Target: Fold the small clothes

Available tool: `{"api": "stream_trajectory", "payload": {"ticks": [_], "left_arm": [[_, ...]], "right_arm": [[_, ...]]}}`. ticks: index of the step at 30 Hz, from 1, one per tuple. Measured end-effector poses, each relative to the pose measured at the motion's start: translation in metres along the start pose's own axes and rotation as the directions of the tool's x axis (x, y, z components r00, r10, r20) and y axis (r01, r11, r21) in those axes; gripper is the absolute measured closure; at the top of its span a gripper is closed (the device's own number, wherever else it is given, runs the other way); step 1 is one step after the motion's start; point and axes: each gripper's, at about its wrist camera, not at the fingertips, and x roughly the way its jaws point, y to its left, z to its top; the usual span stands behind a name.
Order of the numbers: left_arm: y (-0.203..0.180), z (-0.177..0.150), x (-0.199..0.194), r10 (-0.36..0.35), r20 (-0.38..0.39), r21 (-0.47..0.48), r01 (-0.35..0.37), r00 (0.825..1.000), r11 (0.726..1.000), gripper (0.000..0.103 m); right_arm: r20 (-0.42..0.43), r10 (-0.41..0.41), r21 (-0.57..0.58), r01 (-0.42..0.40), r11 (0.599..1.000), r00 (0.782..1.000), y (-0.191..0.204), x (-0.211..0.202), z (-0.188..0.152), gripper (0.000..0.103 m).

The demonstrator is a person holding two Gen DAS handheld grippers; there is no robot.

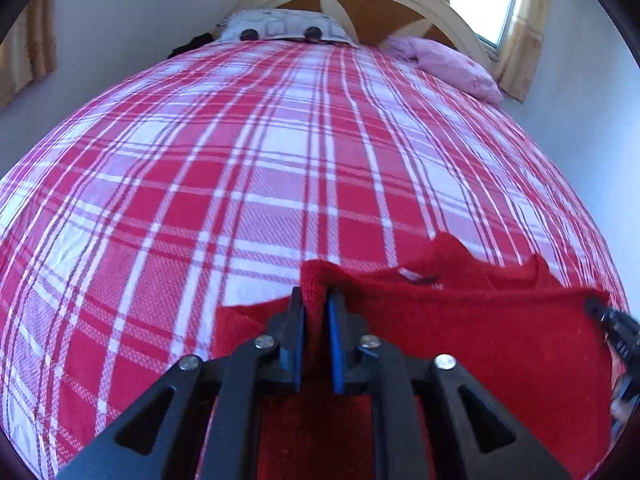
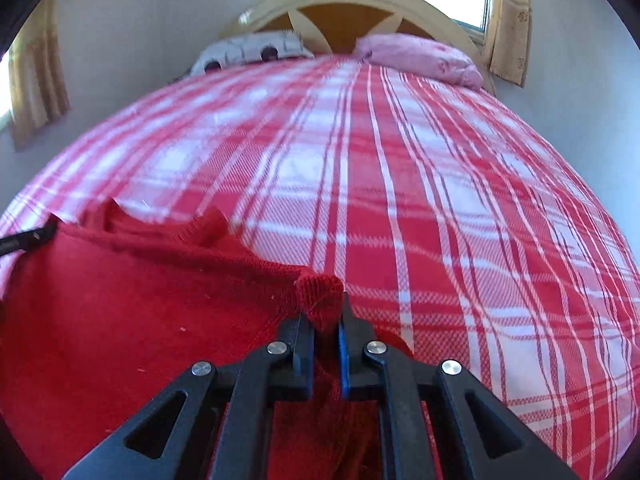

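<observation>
The left claw [image 1: 315, 300] and right claw [image 2: 322, 314] each pinch the red knitted garment [image 1: 480, 340] over the red-and-white plaid bed [image 1: 280, 152]; its neck label [image 1: 418, 278] is unreadable.

left gripper [image 1: 315, 300] – black, blue pads | right gripper [image 2: 325, 312] – same, silver screws

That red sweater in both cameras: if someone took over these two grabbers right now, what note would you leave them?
Left gripper: shut on a bunched corner of the red sweater.
Right gripper: shut on the opposite corner of the same edge.
The sweater hangs stretched between the two, above the near end of the plaid bedspread; the collar side faces the pillows.
Done: both corners gripped, the garment spread wide.
Left: probably lay it flat on the bed, then make the folds. No fold is visible yet.
</observation>
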Motion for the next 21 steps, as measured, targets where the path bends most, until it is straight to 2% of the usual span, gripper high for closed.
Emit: {"api": "stream_trajectory", "payload": {"ticks": [3,5,6,8,9,11,12,13,15,18,21], "left_arm": [[0.000,-0.001,-0.001,0.002,-0.004,0.005,-0.002,1.000,1.000,0.085],[-0.003,-0.002,-0.001,0.019,-0.006,0.022,-0.019,1.000,1.000,0.083],[-0.005,-0.002,-0.001,0.031,-0.007,0.027,-0.030,1.000,0.999,0.078],[-0.006,-0.001,-0.004,0.065,-0.009,0.040,-0.065,0.998,0.997,0.064],[-0.006,0.001,-0.004,0.072,-0.013,0.048,-0.072,0.997,0.996,0.056],[-0.003,-0.001,-0.017,0.077,-0.014,0.072,-0.076,0.997,0.994,0.055],[-0.001,-0.005,-0.028,0.072,-0.005,0.081,-0.072,0.997,0.994,0.052],[0.001,-0.008,-0.036,0.095,-0.001,0.086,-0.095,0.995,0.992,0.040],[0.002,-0.015,-0.054,0.134,0.031,0.100,-0.136,0.991,0.986,0.028],[-0.002,-0.028,-0.075,0.151,0.074,0.114,-0.158,0.986,0.981,0.027],[-0.013,-0.045,-0.089,0.147,0.072,0.123,-0.155,0.987,0.980,0.027]], "right_arm": [[-0.018,-0.007,-0.004,0.007,1.000,1.000,0.000,0.003,0.000,0.088],[-0.023,-0.032,0.012,0.032,0.999,0.999,-0.004,0.001,0.000,0.071],[-0.021,-0.022,0.034,0.023,0.999,1.000,-0.008,-0.003,0.001,0.071],[0.032,-0.008,0.099,0.005,0.995,0.999,-0.019,-0.023,0.003,0.071],[0.079,-0.031,0.140,0.020,0.990,0.996,-0.026,-0.040,0.002,0.070],[0.135,-0.083,0.191,0.056,0.980,0.987,-0.032,-0.071,-0.004,0.052],[0.156,-0.101,0.200,0.069,0.977,0.983,-0.031,-0.086,-0.008,0.049],[0.179,-0.099,0.198,0.062,0.978,0.979,-0.029,-0.098,-0.013,0.049],[0.217,-0.042,0.162,0.007,0.987,0.975,-0.018,-0.120,-0.024,0.049],[0.193,0.017,0.098,-0.037,0.995,0.981,0.008,-0.136,-0.044,0.049],[0.140,0.069,0.109,-0.085,0.990,0.988,0.024,-0.132,-0.062,0.049]]}}
